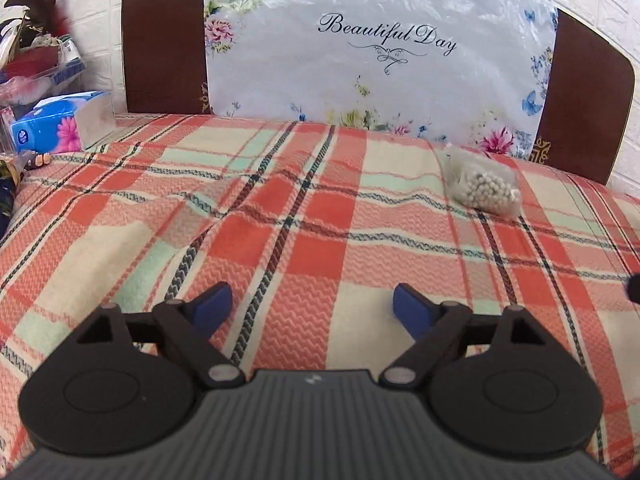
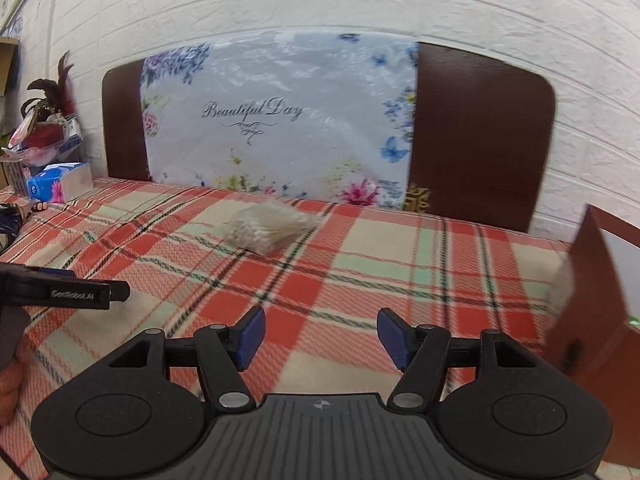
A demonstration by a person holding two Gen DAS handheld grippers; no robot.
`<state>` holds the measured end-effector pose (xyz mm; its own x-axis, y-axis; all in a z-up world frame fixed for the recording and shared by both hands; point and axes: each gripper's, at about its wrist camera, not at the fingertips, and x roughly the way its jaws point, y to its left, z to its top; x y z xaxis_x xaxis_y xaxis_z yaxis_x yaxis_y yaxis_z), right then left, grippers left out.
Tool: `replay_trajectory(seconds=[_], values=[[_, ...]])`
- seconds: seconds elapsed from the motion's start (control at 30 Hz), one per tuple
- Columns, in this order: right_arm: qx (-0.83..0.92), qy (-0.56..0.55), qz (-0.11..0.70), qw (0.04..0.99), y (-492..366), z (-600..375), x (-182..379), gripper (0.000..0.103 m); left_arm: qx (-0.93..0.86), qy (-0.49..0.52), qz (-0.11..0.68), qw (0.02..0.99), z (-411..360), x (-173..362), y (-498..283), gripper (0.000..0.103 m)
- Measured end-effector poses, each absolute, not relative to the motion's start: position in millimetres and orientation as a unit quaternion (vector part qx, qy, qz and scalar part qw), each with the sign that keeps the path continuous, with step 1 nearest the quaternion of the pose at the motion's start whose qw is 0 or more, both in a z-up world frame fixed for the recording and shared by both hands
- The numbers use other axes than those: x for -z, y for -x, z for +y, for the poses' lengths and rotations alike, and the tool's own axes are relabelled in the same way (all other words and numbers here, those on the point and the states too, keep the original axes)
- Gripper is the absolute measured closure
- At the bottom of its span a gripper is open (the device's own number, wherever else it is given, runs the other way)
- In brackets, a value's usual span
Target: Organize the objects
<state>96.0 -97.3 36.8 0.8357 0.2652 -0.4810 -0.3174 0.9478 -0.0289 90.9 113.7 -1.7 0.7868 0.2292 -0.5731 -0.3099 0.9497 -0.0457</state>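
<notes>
A clear plastic bag of small white beads [image 1: 482,186] lies on the plaid bedspread [image 1: 280,216] near the headboard, far ahead and right of my left gripper [image 1: 312,308]. That gripper stands open over the bedspread with nothing between its blue pads. In the right wrist view the same bag [image 2: 272,226] looks blurred and sits ahead and a little left of my right gripper [image 2: 320,336], which is open and empty too. The left gripper's black finger [image 2: 76,292] reaches in from the left edge of that view, with part of a hand below it.
A floral "Beautiful Day" panel [image 1: 380,52] leans on the brown headboard [image 2: 480,132]. A blue tissue pack [image 1: 52,124] and cluttered boxes with feathers [image 1: 36,32] stand at the left. A brown cabinet edge [image 2: 592,288] rises at the right. The wall is white brick.
</notes>
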Motion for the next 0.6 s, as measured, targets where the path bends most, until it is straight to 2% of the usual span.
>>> replay_trajectory(seconds=[0.27, 0.33, 0.43, 0.5, 0.53, 0.6], values=[[-0.159, -0.001, 0.257, 0.953, -174.9, -51.9, -35.0, 0.025, -0.133, 0.080, 0.277, 0.948, 115.8, 5.0, -90.5, 0.012], [-0.156, -0.011, 0.262, 0.952, -195.9, -40.7, -33.4, 0.025, -0.133, 0.084, 0.274, 0.949, 116.2, 5.6, -90.8, 0.012], [-0.147, -0.025, 0.282, 0.948, -228.3, -28.0, -30.2, 0.016, -0.132, 0.088, 0.271, 0.950, 116.3, 6.1, -90.8, 0.012], [-0.133, -0.032, 0.307, 0.942, -248.9, -22.2, -23.1, 0.018, -0.132, 0.090, 0.269, 0.950, 116.9, 6.5, -91.7, 0.012], [-0.129, -0.032, 0.318, 0.939, -256.0, -20.1, -18.8, 0.023, -0.132, 0.091, 0.269, 0.950, 117.1, 6.6, -91.8, 0.012], [-0.127, -0.010, 0.318, 0.939, -258.0, -16.4, -13.3, 0.043, -0.131, 0.093, 0.268, 0.950, 117.8, 6.7, -91.9, 0.012]])
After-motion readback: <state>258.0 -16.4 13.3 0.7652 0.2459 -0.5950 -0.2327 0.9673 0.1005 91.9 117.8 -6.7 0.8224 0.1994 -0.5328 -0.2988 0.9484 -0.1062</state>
